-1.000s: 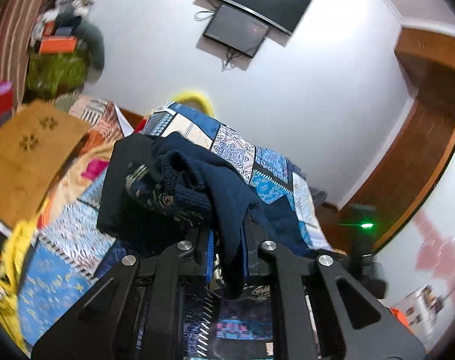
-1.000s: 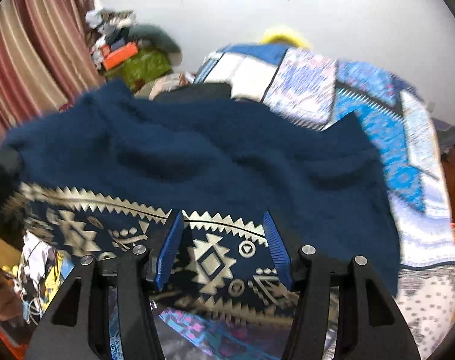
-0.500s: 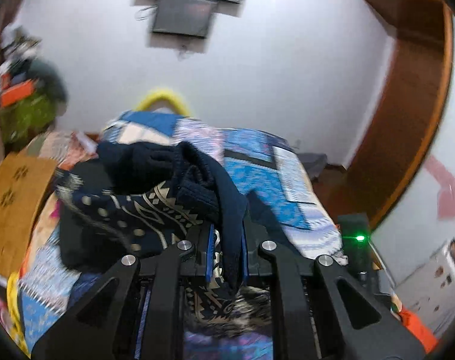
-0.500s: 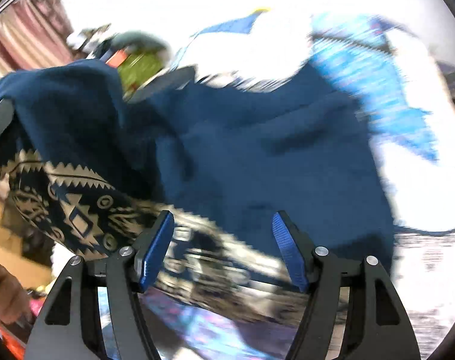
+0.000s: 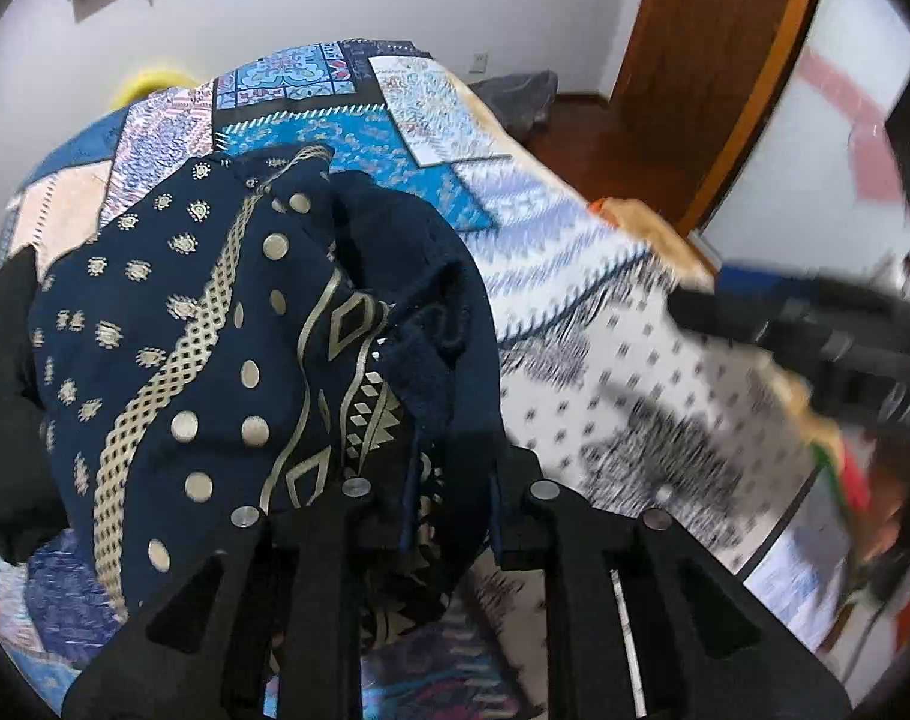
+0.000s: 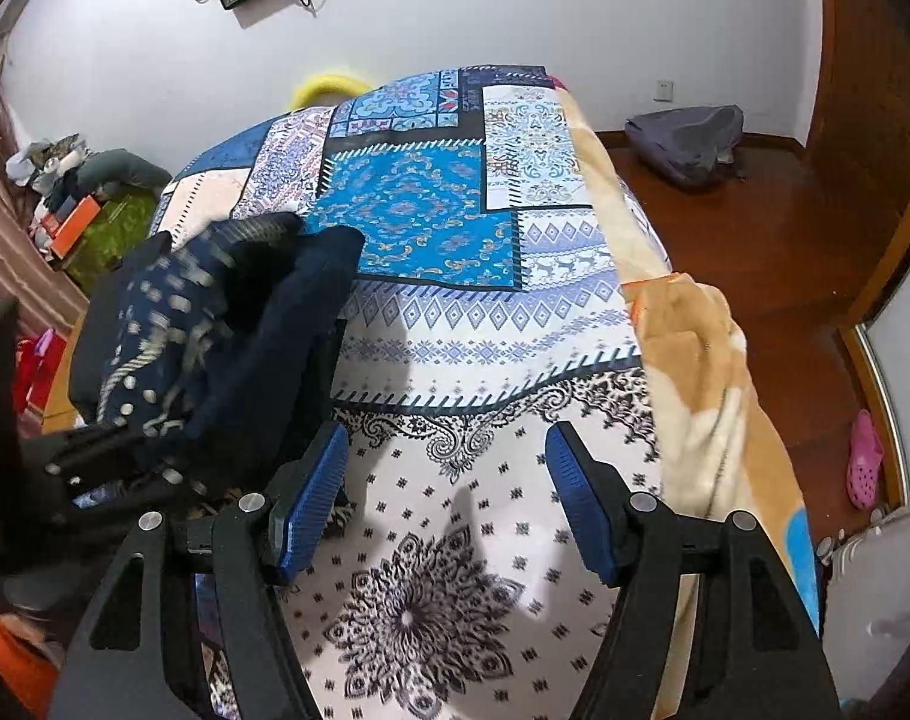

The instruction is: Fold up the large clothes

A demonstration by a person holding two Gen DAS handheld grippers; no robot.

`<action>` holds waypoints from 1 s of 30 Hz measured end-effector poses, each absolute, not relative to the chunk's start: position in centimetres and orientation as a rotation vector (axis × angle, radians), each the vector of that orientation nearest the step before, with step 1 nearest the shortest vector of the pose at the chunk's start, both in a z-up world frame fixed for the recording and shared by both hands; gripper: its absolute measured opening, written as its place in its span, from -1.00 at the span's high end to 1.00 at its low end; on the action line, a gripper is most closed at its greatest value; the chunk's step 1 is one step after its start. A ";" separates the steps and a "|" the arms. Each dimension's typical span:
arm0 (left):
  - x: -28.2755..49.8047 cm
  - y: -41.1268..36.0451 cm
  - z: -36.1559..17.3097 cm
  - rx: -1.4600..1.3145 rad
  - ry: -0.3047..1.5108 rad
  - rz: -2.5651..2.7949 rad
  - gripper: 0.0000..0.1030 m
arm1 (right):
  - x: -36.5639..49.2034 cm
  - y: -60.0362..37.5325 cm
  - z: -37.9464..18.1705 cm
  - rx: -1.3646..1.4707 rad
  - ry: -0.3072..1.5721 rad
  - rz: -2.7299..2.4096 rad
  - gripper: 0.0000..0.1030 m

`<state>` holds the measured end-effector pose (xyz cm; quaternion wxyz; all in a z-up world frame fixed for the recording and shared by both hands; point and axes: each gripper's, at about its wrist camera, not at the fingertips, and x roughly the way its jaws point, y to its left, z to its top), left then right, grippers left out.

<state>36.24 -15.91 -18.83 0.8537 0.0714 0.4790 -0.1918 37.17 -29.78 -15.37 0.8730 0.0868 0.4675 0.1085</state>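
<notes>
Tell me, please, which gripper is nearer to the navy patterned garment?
Left. The left gripper is shut on the navy patterned garment, holding it bunched. The right gripper is open beside it, over the patchwork bedspread.

The left gripper's blue finger pads (image 5: 408,504) are mostly buried in the bunched navy gold-patterned garment (image 5: 227,348); a black object (image 5: 814,336) beyond the patchwork bedspread (image 5: 604,324) is motion-blurred, possibly the other gripper. From the right wrist, that garment (image 6: 215,324) is smeared too.

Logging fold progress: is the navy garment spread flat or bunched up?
Bunched. The garment hangs crumpled from the shut left gripper above the bedspread; the right gripper is open, holding nothing.
</notes>
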 end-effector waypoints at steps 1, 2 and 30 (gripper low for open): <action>35.7 -15.6 -18.4 0.162 1.000 -0.411 0.51 | 37.2 -29.7 -15.3 0.180 0.971 0.232 -0.25; 35.1 -15.5 -17.7 0.165 0.994 -0.428 0.29 | 37.0 -29.6 -15.0 0.177 0.961 0.242 -0.25; 31.9 0.4 -20.7 -0.013 0.980 -0.113 -0.75 | 37.5 -22.9 -21.4 0.037 1.108 0.359 -0.55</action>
